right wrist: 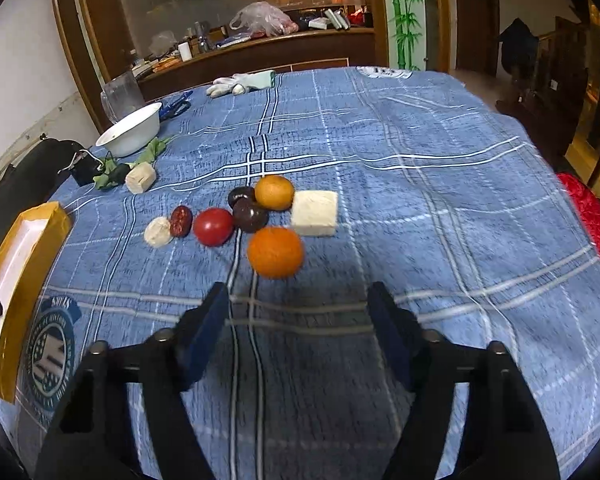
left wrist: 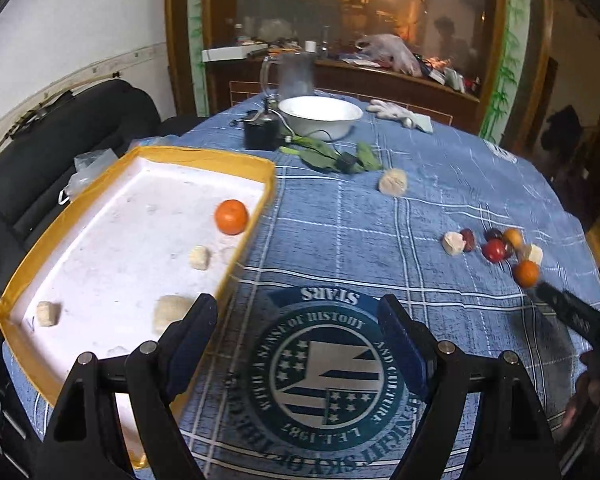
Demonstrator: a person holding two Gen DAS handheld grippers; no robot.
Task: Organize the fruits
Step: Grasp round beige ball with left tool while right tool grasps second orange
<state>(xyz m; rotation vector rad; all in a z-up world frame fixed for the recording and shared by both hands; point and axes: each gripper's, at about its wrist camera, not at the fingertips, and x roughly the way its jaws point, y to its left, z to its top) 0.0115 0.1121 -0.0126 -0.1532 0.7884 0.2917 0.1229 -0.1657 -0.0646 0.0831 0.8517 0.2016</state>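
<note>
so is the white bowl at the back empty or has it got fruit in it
It looks empty: the left wrist view shows the white bowl with a bare white inside. Its very bottom is hidden behind the near rim.

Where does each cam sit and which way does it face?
Left wrist: on the left gripper, low over the tablecloth, facing the yellow tray; own open fingers show.
Right wrist: on the right gripper, facing the orange and fruit cluster; own open fingers show.
Shared: tray, orange, white bowl, glove.
</note>
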